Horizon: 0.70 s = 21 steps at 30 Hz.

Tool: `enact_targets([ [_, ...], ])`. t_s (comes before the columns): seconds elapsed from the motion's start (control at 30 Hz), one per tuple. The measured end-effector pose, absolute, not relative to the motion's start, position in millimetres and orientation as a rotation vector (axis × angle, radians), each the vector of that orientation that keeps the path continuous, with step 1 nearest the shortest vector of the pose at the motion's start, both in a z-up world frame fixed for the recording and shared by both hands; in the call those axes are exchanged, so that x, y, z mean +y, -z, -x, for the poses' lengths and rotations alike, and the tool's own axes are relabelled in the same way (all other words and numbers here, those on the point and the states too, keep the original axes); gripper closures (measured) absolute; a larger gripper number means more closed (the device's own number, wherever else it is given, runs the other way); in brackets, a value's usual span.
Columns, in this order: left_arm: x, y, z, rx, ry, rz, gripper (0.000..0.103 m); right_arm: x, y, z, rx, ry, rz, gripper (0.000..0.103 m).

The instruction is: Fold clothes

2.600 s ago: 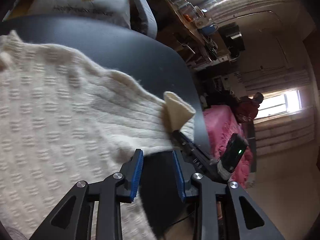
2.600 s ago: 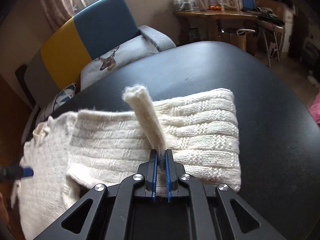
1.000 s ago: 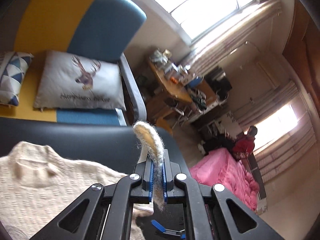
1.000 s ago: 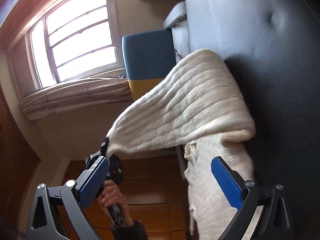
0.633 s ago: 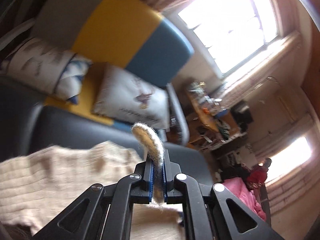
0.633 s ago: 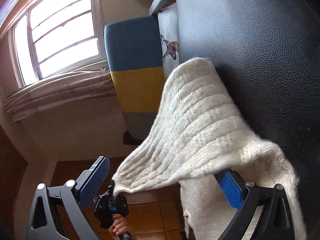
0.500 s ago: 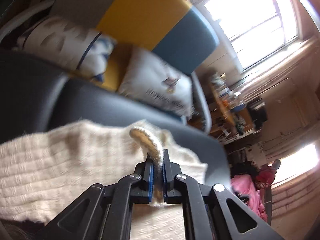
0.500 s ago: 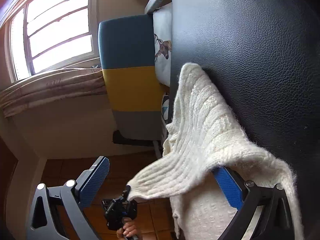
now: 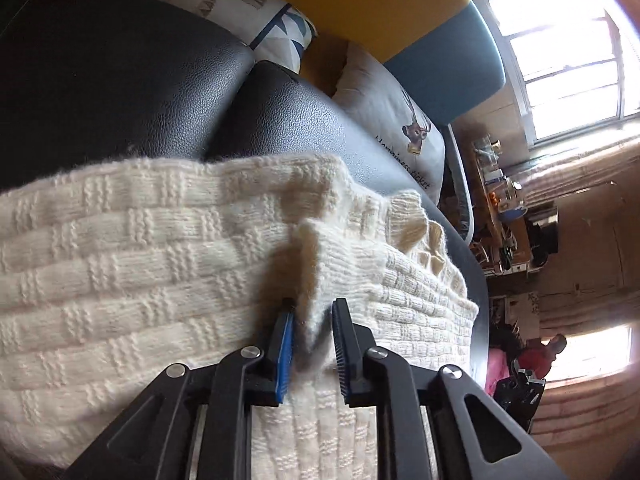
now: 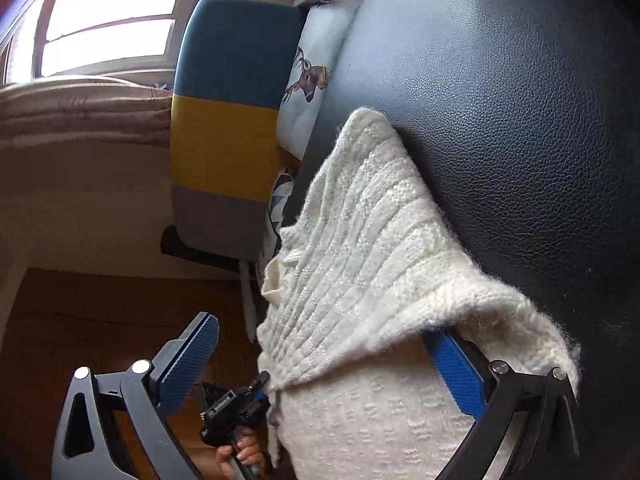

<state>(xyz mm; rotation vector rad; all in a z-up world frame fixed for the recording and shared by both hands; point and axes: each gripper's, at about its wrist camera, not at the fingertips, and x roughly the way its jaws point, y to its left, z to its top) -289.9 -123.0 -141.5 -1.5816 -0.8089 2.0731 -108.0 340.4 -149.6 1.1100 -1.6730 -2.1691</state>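
A cream knitted sweater (image 9: 152, 264) lies folded on the black leather table (image 9: 132, 80). My left gripper (image 9: 312, 328) sits low on it with its jaws a little apart; the folded-over edge of the sweater still lies loosely between the blue pads. In the right wrist view the sweater (image 10: 360, 248) lies with its top layer folded over. My right gripper (image 10: 320, 360) is wide open, one blue pad (image 10: 456, 364) tucked under the sweater's fold, the other pad (image 10: 188, 360) off the table's edge. The left gripper (image 10: 236, 404) and the hand holding it show at the sweater's near edge.
A blue, yellow and grey sofa (image 10: 232, 92) with a deer-print cushion (image 9: 400, 120) and a patterned cushion (image 9: 256, 12) stands behind the table. A cluttered wooden desk (image 9: 496, 208) and a pink-covered bed (image 9: 500, 364) are at right. The wooden floor (image 10: 80, 320) lies beside the table.
My left gripper carried the sweater edge over and down onto the sweater, and its jaws have parted. My right gripper has stayed wide open beside the fold.
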Motion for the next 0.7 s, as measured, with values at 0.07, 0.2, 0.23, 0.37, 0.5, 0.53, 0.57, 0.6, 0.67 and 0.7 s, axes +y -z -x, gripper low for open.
enact_targets([
  [0.07, -121, 142, 290, -0.804, -2.052, 1.581, 0.084, 334, 144, 106, -1.579, 2.217, -1.174, 0.000],
  [0.2, -111, 131, 287, -0.779, -2.070, 1.518, 0.097, 325, 125, 102, -1.411, 2.307, -1.217, 0.000],
  [0.23, -109, 123, 284, -0.763, -2.084, 1.496, 0.097, 325, 117, 101, -1.382, 2.330, -1.194, 0.000],
  [0.37, -118, 113, 272, -0.705, -2.166, 1.505, 0.097, 326, 104, 110, -1.395, 2.324, -1.109, 0.000],
  [0.5, -127, 136, 275, -0.659, -2.201, 1.605, 0.095, 325, 122, 130, -1.471, 2.278, -1.161, 0.000],
  [0.53, -129, 138, 276, -0.689, -2.191, 1.606, 0.094, 326, 135, 133, -1.513, 2.257, -1.203, 0.000],
  [0.57, -130, 137, 277, -0.702, -2.184, 1.612, 0.094, 327, 148, 136, -1.554, 2.234, -1.246, 0.000],
  [0.6, -129, 132, 278, -0.704, -2.194, 1.616, 0.094, 330, 151, 135, -1.576, 2.230, -1.214, 0.000],
  [0.67, -135, 114, 274, -0.666, -2.303, 1.600, 0.094, 334, 150, 131, -1.586, 2.233, -1.140, 0.000],
  [0.7, -138, 105, 272, -0.645, -2.360, 1.590, 0.094, 335, 148, 128, -1.572, 2.237, -1.124, 0.000],
])
